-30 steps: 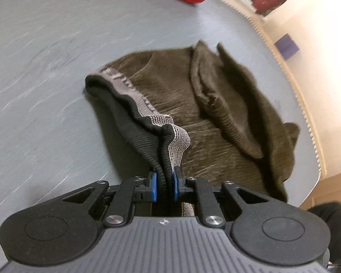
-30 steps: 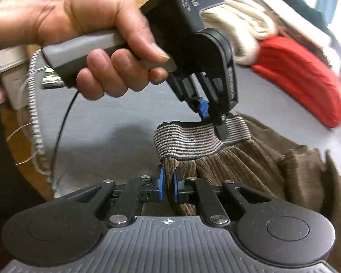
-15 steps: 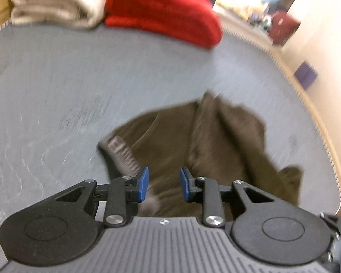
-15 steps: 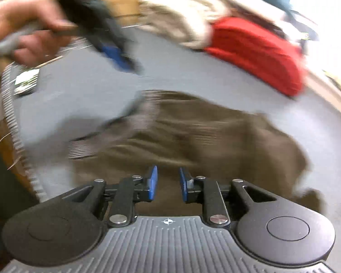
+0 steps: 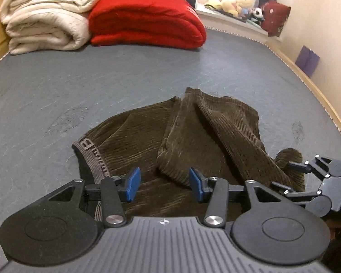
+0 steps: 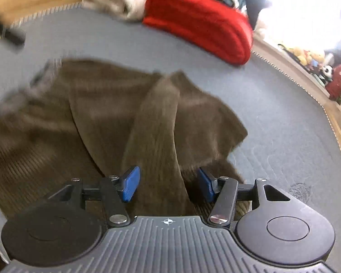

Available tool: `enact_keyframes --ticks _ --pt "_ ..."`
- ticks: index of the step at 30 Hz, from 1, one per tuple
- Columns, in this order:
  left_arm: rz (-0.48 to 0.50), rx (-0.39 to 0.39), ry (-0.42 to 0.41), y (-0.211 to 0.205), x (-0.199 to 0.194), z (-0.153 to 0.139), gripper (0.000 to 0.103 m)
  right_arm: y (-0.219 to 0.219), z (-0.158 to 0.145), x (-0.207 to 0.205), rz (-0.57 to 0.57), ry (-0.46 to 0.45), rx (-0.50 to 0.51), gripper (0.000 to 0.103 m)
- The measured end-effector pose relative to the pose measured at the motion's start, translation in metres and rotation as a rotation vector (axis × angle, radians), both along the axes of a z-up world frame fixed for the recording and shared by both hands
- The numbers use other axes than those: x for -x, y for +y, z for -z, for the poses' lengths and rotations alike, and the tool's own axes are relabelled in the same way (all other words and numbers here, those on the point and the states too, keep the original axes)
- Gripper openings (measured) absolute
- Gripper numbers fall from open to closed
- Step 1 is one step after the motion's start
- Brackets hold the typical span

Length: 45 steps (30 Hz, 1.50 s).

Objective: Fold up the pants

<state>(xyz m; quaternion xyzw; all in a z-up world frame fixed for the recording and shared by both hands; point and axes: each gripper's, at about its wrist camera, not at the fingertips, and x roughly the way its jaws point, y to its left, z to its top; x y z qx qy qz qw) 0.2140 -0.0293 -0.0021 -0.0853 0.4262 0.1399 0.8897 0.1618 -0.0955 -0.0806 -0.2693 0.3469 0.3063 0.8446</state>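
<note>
Pants (image 5: 188, 141) lie in a rumpled brown corduroy heap on the grey mat (image 5: 125, 75), roughly in its middle, and neither tool has a grip on them. The grey striped waistband (image 5: 91, 157) curls along the left edge of the heap in the left wrist view, with a large letter printed on it. One leg (image 5: 225, 136) is folded over the body of the garment, running up towards the far side, creased and uneven.

Left gripper (image 5: 164, 184) hovers over the near edge of the cloth, its jaws opening, blue pads (image 5: 131, 183) apart with nothing pinched between them; only fabric lying on the mat shows through the gap. Right gripper (image 6: 167, 184) does the same in its own view: jaws opening, pads (image 6: 130, 183) clear of the cloth, a ridge of folded leg (image 6: 156, 141) lying below the gap. That view is smeared with motion blur, so fine detail of the folds is hard to tell. The right tool's black linkage also pokes in at the right edge of the left wrist view, just beside the pants' right corner.

At the far end of the mat sit a folded red blanket (image 5: 145, 20) and, touching it on its left, a stack of cream blankets (image 5: 47, 16). Soft toys (image 5: 234, 2) line the bright sill beyond.
</note>
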Motion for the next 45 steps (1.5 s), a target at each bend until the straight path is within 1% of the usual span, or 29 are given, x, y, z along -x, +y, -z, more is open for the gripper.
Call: enact_keyframes --ticks 1,3,4,5,7,8,9,11,14,16,18,21,22,24,26,28,29,31,33,35,37,39,42,44,45 --pt "-0.001 0.000 0.020 0.002 -0.004 0.007 0.053 0.000 0.007 -0.001 -0.010 0.005 0.016 0.059" --pt "-0.015 0.019 0.057 0.003 -0.012 0.015 0.053 0.001 0.018 -0.002 -0.040 0.030 0.051 0.054" --pt "-0.023 0.034 0.062 0.009 -0.015 0.019 0.053 0.004 0.021 -0.002 -0.072 0.032 0.079 0.041" --pt "-0.032 0.050 0.064 0.013 -0.019 0.022 0.053 0.008 0.024 -0.001 -0.103 0.009 0.111 0.023" --pt "-0.047 0.063 0.070 0.017 -0.025 0.024 0.053 0.010 0.025 0.000 -0.134 0.006 0.126 0.011" --pt "-0.054 0.061 0.076 0.017 -0.025 0.027 0.053 0.009 0.022 0.000 -0.138 0.012 0.116 0.009" --pt "-0.061 0.061 0.081 0.019 -0.028 0.031 0.053 0.005 0.018 -0.001 -0.135 0.011 0.103 0.009" --pt "-0.070 0.068 0.088 0.019 -0.029 0.032 0.053 -0.009 0.011 -0.005 -0.100 0.007 0.069 0.008" --pt "-0.054 0.068 0.096 0.011 -0.032 0.035 0.053 -0.047 -0.003 -0.016 0.001 0.026 0.005 0.008" --pt "-0.038 0.059 0.101 0.005 -0.032 0.036 0.053 -0.080 -0.006 -0.020 0.079 0.040 -0.010 0.007" --pt "-0.020 0.051 0.102 -0.002 -0.032 0.036 0.054 -0.112 -0.002 -0.019 0.152 0.057 0.000 0.007" --pt "-0.001 0.051 0.098 -0.009 -0.032 0.036 0.061 -0.155 0.016 -0.016 0.247 0.129 0.067 0.007" --pt "0.003 0.051 0.096 -0.011 -0.033 0.036 0.063 -0.165 0.024 -0.013 0.255 0.165 0.096 0.007" --pt "0.009 0.049 0.096 -0.017 -0.036 0.036 0.064 -0.177 0.041 -0.002 0.233 0.225 0.149 0.007" --pt "0.013 0.049 0.100 -0.021 -0.039 0.037 0.066 -0.179 0.049 0.008 0.207 0.251 0.168 0.007" --pt "0.018 0.050 0.105 -0.025 -0.042 0.039 0.066 -0.174 0.047 0.013 0.198 0.223 0.173 0.008" --pt "0.021 0.050 0.107 -0.028 -0.043 0.040 0.067 -0.174 0.043 0.014 0.206 0.213 0.149 0.009" --pt "0.027 0.049 0.109 -0.030 -0.046 0.041 0.071 -0.177 0.030 0.012 0.239 0.197 0.054 0.010" --pt "0.031 0.045 0.112 -0.033 -0.047 0.042 0.071 -0.183 0.014 0.009 0.270 0.148 -0.039 0.013" --pt "0.033 0.048 0.112 -0.035 -0.048 0.043 0.071 -0.187 0.003 0.005 0.319 0.089 -0.128 0.020" --pt "0.038 0.043 0.114 -0.035 -0.049 0.044 0.072 -0.191 -0.002 -0.001 0.361 0.052 -0.180 0.022" --pt "0.035 0.037 0.121 -0.035 -0.051 0.045 0.072 -0.181 -0.001 -0.005 0.370 0.017 -0.195 0.022" --pt "0.030 0.033 0.128 -0.033 -0.052 0.048 0.072 -0.155 0.005 -0.010 0.313 0.018 -0.193 0.024" --pt "0.028 0.031 0.134 -0.032 -0.053 0.049 0.072 -0.128 0.012 -0.012 0.255 0.026 -0.178 0.032" --pt "0.027 0.030 0.137 -0.032 -0.053 0.050 0.073 -0.115 0.015 -0.011 0.222 0.029 -0.167 0.034"
